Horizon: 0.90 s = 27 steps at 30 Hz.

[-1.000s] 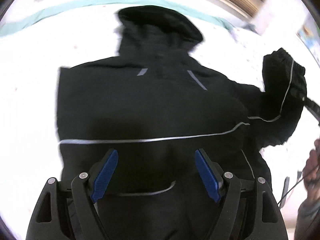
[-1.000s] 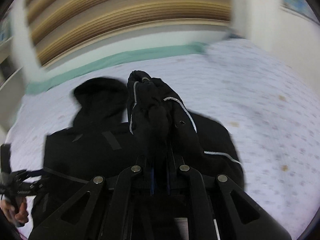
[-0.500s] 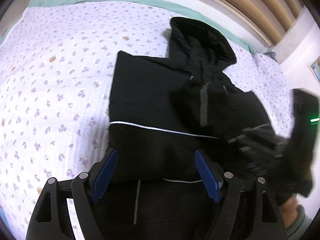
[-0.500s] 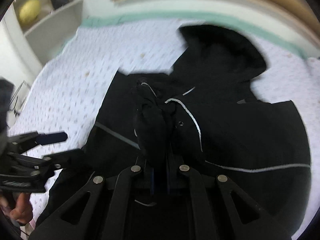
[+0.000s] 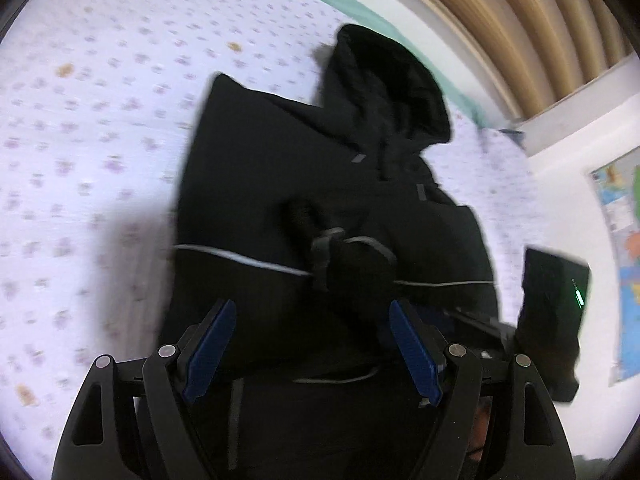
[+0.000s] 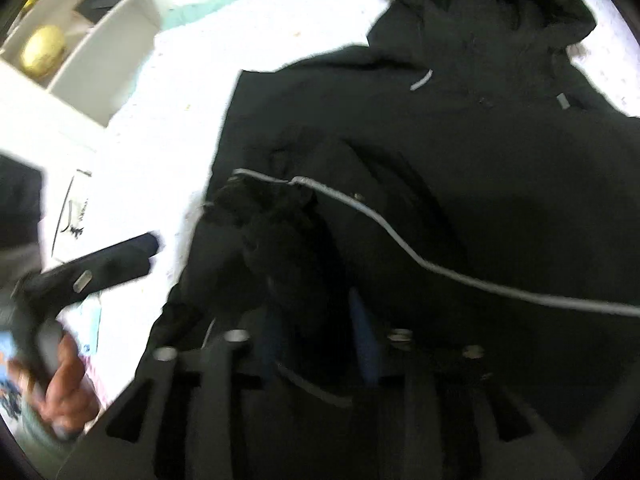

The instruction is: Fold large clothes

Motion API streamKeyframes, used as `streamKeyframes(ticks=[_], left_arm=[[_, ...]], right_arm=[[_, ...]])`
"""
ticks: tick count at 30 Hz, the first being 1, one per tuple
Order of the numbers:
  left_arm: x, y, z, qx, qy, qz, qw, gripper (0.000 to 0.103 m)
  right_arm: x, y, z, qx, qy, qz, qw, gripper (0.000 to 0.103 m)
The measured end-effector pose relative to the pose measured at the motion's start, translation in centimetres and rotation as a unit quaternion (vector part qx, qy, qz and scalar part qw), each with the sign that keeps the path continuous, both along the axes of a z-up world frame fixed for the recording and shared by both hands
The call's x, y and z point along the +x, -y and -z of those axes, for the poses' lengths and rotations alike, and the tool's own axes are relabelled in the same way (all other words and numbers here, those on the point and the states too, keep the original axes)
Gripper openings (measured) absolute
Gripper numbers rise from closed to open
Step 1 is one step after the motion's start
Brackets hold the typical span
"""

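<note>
A black hooded jacket with thin reflective piping lies on the bed, hood toward the headboard; it also fills the right wrist view. My left gripper is open and empty, hovering above the jacket's lower part. My right gripper is shut on the jacket's sleeve cuff and holds it over the jacket's body. The cuff also shows in the left wrist view, with the right gripper's body at the right.
The bed has a white sheet with small purple flowers and a teal edge. A slatted wooden headboard is behind it. A white shelf unit holding a yellow object stands beside the bed. The left gripper shows in the right wrist view.
My right gripper has carried the sleeve cuff across from the jacket's right side onto its body and lowered it. My left gripper stayed open and shifted its view leftward.
</note>
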<state>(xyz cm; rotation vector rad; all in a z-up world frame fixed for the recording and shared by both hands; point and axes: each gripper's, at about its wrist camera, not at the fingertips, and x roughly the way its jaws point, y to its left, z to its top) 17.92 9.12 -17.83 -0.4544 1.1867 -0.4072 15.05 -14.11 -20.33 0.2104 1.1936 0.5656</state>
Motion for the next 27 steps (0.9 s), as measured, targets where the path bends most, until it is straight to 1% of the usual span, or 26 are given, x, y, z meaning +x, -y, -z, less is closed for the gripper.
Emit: streamKeyframes(ticks=[1,2,5,7,9,10,11,12,13,14,15,16,17,18,21,22,25,26,27], left_arm=[[0.4,0.4,0.3,-0.005,-0.005,0.0,1.0,0.08],[1.0,0.9,0.7,-0.009,-0.011,0.0,0.9999,0.08],[2.5,2.1,2.1,-0.008,-0.023,0.001,0.9997,0.08],[3.5,3.1,3.1,-0.007,-0.029,0.005,0.9995,0.08],[4.0,4.0,3.5,-0.003,-0.026,0.01,0.9996,0.08],[4.2,4.4,3.5,0.007,-0.018,0.01,0.9998,0.066],[4.3,4.7,3.6,0.015,-0.014,0.011,0.9997,0.047],[4.4,5.5,3.7,0.039,-0.014,0.016,0.999,0.025],[4.4,5.7,3.5,0.048,-0.009,0.016,0.9987,0.024],[4.1,5.7,2.8,0.05,0.006,0.013,0.9986,0.023],[3.7,5.6,1.5,0.052,0.026,0.01,0.9982,0.022],[3.2,5.2,0.6,0.053,0.038,0.008,0.9979,0.022],[2.8,4.4,-0.9,0.047,0.058,0.001,0.9972,0.022],[2.5,3.6,-2.1,0.038,0.07,-0.006,0.9968,0.022],[1.9,0.9,-3.7,0.027,0.084,-0.029,0.9957,0.022],[1.9,0.2,-3.6,0.026,0.079,-0.033,0.996,0.022],[2.1,-1.5,-0.3,0.033,0.03,-0.05,0.9977,0.022],[2.3,-1.5,1.4,0.044,0.005,-0.053,0.9976,0.023],[2.4,-1.3,3.3,0.07,-0.019,-0.052,0.996,0.023]], right_arm=[[-1.0,0.6,-0.8,-0.004,0.014,0.0,1.0,0.062],[-1.9,1.2,-1.4,-0.013,0.028,0.002,1.0,0.064],[-4.0,3.3,-2.1,-0.04,0.043,0.023,0.998,0.064],[-5.3,5.7,-2.2,-0.051,0.04,0.053,0.996,0.064],[-6.0,7.5,-2.4,-0.068,0.044,0.078,0.994,0.064],[-6.3,8.7,-2.4,-0.08,0.044,0.094,0.991,0.064],[-6.3,10.1,-2.9,-0.085,0.044,0.105,0.99,0.064],[-6.2,11.5,-3.0,-0.091,0.041,0.124,0.987,0.064],[-6.0,12.5,-2.9,-0.093,0.039,0.14,0.985,0.064],[-5.8,13.7,-3.0,-0.096,0.036,0.157,0.982,0.064],[-5.9,14.5,-3.0,-0.1,0.036,0.169,0.98,0.064],[-5.9,15.5,-3.1,-0.108,0.036,0.181,0.977,0.064],[-5.9,16.1,-3.1,-0.116,0.036,0.192,0.974,0.064],[-5.7,16.7,-3.1,-0.126,0.037,0.204,0.97,0.064],[-4.7,17.8,-2.3,-0.142,0.031,0.226,0.963,0.064],[-4.3,17.9,-2.0,-0.145,0.028,0.228,0.962,0.064],[-2.8,17.1,-0.8,-0.159,0.028,0.233,0.959,0.064],[-2.5,16.9,-0.4,-0.164,0.026,0.233,0.958,0.064],[-1.9,16.2,0.5,-0.175,0.021,0.231,0.957,0.064]])
